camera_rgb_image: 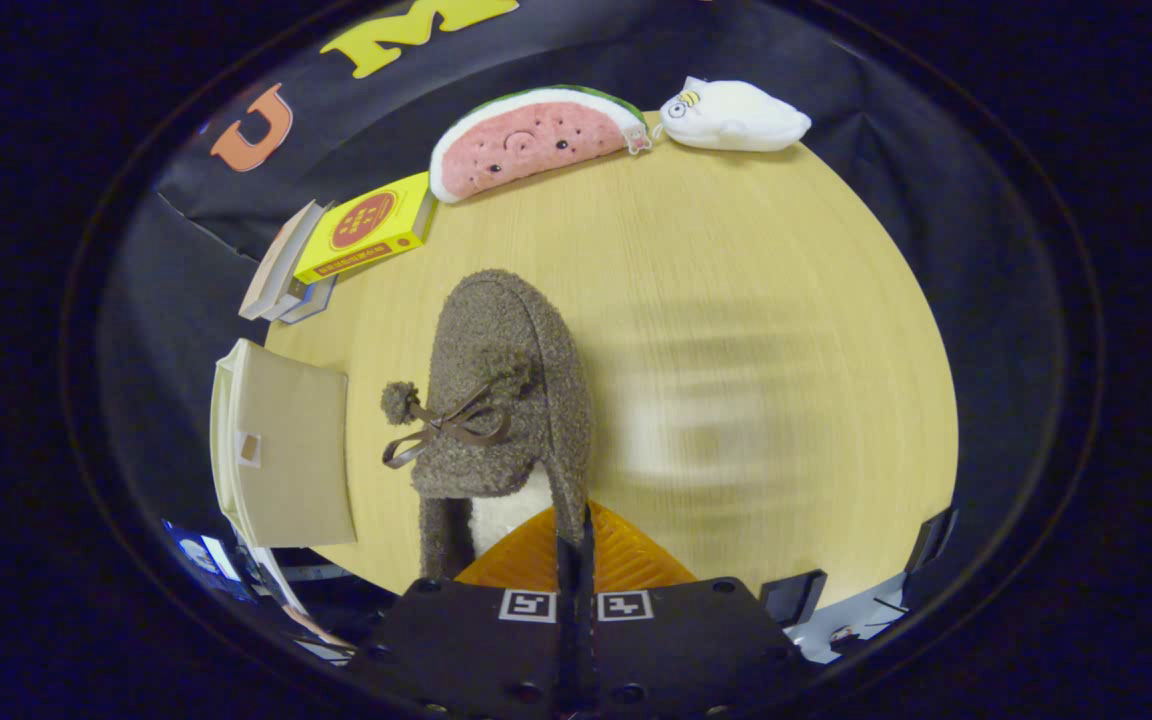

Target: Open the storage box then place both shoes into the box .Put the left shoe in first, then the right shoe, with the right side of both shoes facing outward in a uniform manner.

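Pinching the fuzzy brown shoe [506, 390] by its heel rim, my claw [574, 545] had both fingers pressed together on it above the wooden table [786, 300]. Left lay a beige box [286, 445]; beyond, books [336, 245] and a watermelon plush [536, 140].

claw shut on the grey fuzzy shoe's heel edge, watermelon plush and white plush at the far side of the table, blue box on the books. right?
One slip: the box on the books is yellow, not blue, as the gripper view shows. The rest holds: the claw is shut on the shoe's heel edge, watermelon plush and white plush at the table's far side.
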The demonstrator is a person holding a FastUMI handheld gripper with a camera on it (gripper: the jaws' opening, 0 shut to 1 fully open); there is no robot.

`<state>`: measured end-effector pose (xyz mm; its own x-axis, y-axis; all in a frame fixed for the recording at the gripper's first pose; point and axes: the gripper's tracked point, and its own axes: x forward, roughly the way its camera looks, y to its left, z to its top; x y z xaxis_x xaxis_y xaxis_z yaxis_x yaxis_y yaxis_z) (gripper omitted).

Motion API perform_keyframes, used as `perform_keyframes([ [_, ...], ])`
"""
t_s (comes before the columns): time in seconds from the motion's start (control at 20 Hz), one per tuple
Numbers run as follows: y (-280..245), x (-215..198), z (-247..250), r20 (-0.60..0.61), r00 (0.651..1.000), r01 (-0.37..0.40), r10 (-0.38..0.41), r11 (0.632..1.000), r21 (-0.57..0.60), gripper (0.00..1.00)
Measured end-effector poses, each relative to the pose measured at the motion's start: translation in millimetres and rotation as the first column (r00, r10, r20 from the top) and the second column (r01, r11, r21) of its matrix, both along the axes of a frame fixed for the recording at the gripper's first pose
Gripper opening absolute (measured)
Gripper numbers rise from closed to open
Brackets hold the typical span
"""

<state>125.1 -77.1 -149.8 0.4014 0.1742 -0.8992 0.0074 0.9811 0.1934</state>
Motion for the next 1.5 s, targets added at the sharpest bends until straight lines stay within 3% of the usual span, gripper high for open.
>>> perform_keyframes([
  [0.4, 58.5, -32.7, 71.4, 0.117, 0.992, -0.044, 0.047, 0.999, -0.032, 0.00],
  [0.7, 150.3, -58.0, 90.1, 0.128, 0.983, -0.135, 0.132, 0.991, 0.017, 0.00],
  [1.1, 269.3, -66.3, 93.3, 0.090, 0.976, -0.206, 0.196, 0.972, 0.111, 0.01],
  [1.35, 345.7, -57.6, 72.4, 0.064, 0.979, -0.199, 0.191, 0.966, 0.165, 0.00],
  [1.5, 381.0, -44.3, 51.9, 0.068, 0.978, -0.204, 0.196, 0.970, 0.135, 0.01],
])
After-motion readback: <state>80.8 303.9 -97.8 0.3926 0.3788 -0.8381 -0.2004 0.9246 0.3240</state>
